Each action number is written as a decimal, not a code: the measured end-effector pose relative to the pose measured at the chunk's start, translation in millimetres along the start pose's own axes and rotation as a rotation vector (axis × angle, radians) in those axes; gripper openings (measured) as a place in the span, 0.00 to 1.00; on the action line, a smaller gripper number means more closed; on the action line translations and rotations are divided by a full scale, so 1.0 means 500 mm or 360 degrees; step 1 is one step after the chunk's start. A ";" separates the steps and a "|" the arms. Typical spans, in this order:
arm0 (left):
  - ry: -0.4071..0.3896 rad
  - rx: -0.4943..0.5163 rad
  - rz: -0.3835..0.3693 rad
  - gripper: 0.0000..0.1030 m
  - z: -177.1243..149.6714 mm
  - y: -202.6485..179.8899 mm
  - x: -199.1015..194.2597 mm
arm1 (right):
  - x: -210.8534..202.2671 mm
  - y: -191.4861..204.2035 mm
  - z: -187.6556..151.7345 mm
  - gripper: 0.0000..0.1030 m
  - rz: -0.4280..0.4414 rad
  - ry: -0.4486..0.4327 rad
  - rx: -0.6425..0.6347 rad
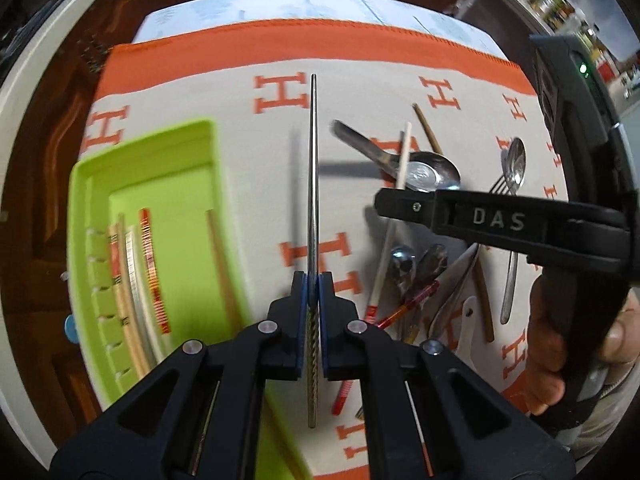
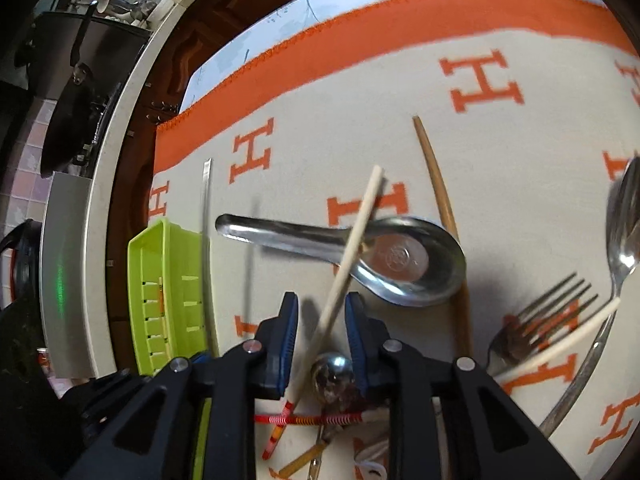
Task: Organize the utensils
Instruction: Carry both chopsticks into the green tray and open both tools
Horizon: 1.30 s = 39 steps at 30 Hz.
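Observation:
My left gripper (image 1: 313,280) is shut on a long metal chopstick (image 1: 313,184) that points straight ahead above the cloth. To its left is the green tray (image 1: 160,136), with several chopsticks lying side by side inside. My right gripper (image 2: 322,316) is open, its blue pads either side of a cream chopstick (image 2: 352,240) that leans across a big metal soup spoon (image 2: 404,264). A brown chopstick (image 2: 436,184), a fork (image 2: 540,320) and a slim metal spoon (image 2: 624,232) lie to the right.
A cream cloth with orange H letters and an orange border (image 1: 360,60) covers the table. More spoons and red-striped chopsticks (image 1: 420,280) are piled under the right gripper. A hand (image 1: 560,340) holds that gripper's handle. The table edge curves round at far left.

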State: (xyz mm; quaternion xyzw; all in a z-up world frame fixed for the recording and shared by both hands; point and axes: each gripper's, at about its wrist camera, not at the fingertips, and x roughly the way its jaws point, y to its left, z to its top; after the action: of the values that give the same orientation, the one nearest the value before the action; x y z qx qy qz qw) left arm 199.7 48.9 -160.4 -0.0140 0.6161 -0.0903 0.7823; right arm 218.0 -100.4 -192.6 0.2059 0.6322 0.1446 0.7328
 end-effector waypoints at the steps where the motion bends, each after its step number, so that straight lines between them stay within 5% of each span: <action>1: -0.0014 -0.0021 -0.0002 0.03 -0.003 0.011 -0.011 | 0.004 0.006 0.000 0.08 -0.0030 -0.0001 -0.0010; 12: -0.0203 -0.0138 -0.0078 0.03 -0.049 0.081 -0.144 | -0.038 0.006 -0.014 0.06 0.0158 -0.0082 0.0026; 26: -0.0462 -0.0186 -0.0051 0.03 -0.126 0.126 -0.298 | -0.209 0.130 -0.074 0.05 0.0335 -0.0345 -0.0269; 32: -0.0406 -0.0231 -0.0015 0.03 -0.169 0.153 -0.294 | -0.219 0.205 -0.107 0.05 0.0388 -0.0318 -0.0407; 39: -0.0242 -0.0302 0.0024 0.03 -0.200 0.189 -0.207 | -0.116 0.265 -0.138 0.05 0.0305 -0.0150 -0.0532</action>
State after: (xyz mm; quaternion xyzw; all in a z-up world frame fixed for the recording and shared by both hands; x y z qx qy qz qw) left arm 91.7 167.4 -97.5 -0.0901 0.5608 -0.0243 0.8227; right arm 147.2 -4.1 -85.9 0.1470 0.5420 0.3068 0.7684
